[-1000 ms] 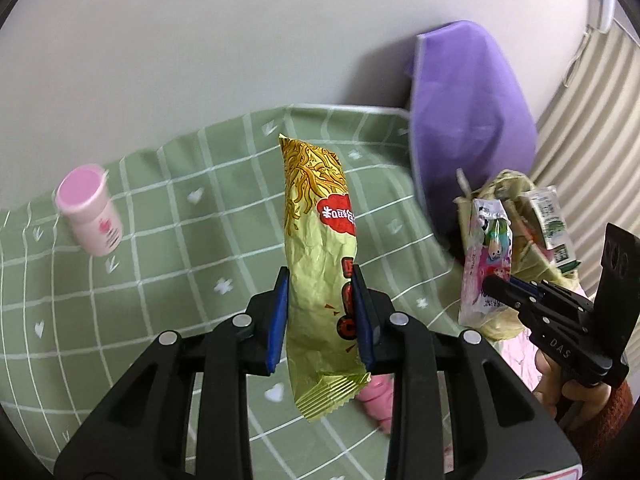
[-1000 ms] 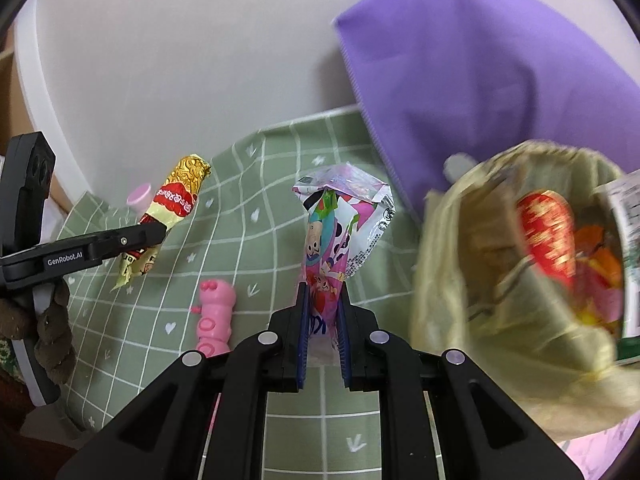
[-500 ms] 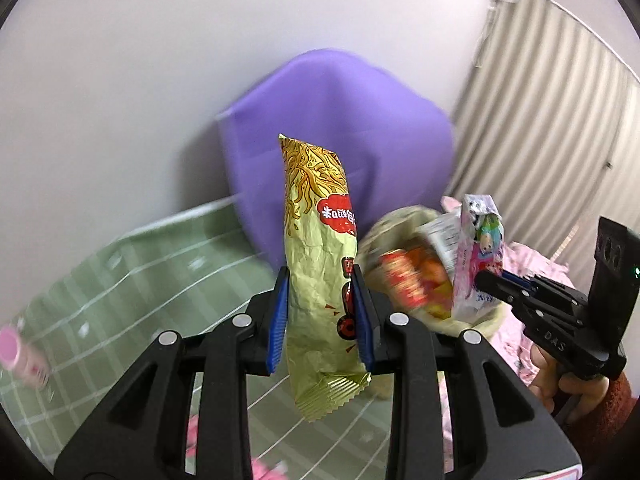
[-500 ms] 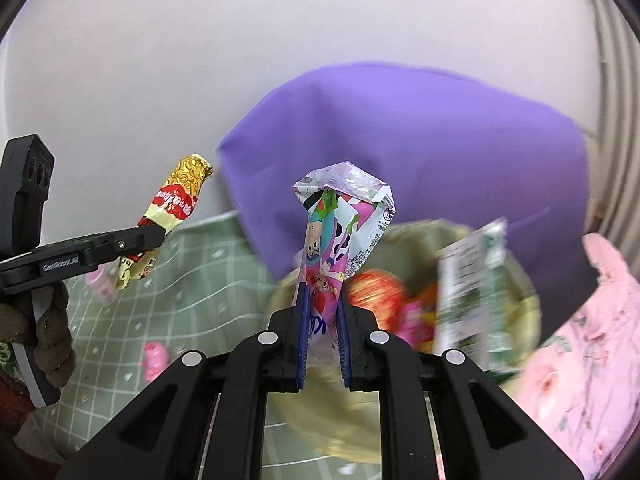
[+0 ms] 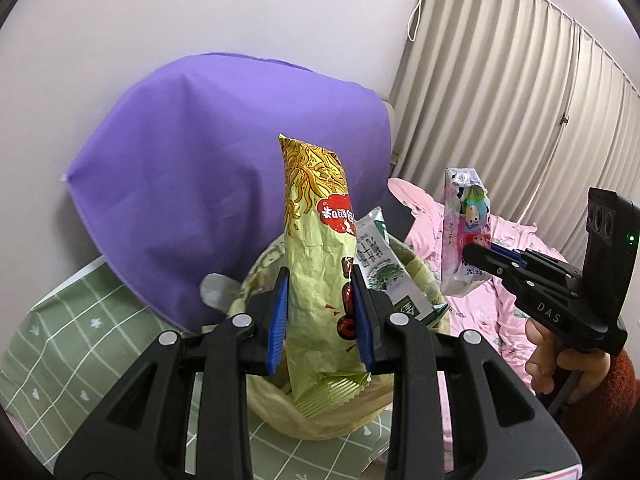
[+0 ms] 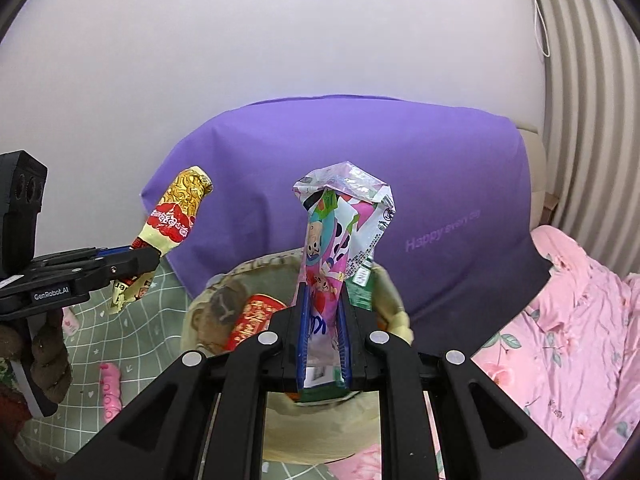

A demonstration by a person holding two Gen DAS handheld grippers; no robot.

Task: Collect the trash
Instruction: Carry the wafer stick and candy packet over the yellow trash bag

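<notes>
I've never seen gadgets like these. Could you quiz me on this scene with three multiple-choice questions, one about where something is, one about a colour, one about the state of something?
1. Where does the green-and-white carton sit?
A. in the yellowish bag
B. on the pink bedding
C. on the checked cloth

2. What colour is the big cloth behind the bag?
A. orange
B. purple
C. black

3. What is the left gripper doing?
A. standing empty
B. clamped on a gold noodle-snack packet
C. holding a pink bottle

Answers:
1. A, the carton pokes out of the bag's mouth.
2. B, the cloth is plainly purple in both views.
3. B, the blue pads press the gold noodle-snack packet on both sides.
</notes>
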